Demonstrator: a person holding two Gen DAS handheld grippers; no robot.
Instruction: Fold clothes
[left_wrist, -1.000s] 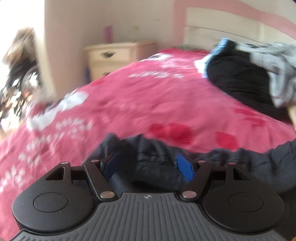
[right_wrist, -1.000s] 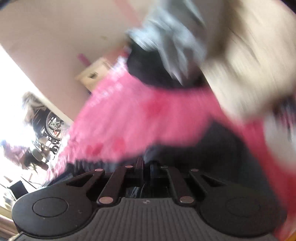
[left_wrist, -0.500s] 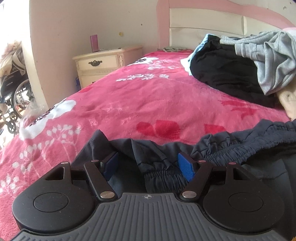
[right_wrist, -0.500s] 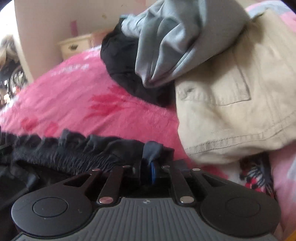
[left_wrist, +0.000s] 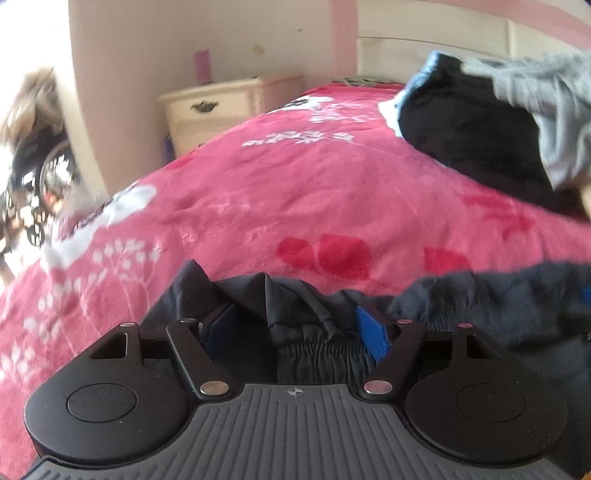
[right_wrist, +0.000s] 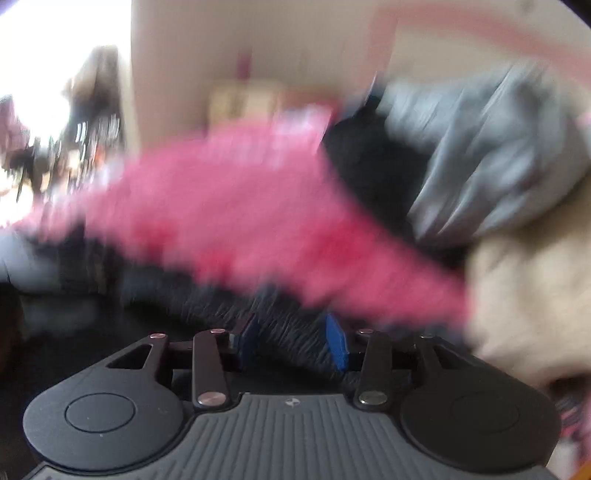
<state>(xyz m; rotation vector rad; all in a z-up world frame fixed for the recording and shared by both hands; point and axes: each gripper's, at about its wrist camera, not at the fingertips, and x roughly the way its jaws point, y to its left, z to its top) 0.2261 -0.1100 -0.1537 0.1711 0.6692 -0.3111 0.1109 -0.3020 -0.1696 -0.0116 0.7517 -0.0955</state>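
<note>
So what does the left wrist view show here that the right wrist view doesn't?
Only the left wrist view shows the dark trousers' gathered waistband sharply, lying between the open left tool's pads, plus the drawer handle on the nightstand. Only the right wrist view, heavily blurred, shows the beige garment and the right tool, also open with dark cloth between its pads. Both show the pink bedspread, the black garment and the grey one.
</note>
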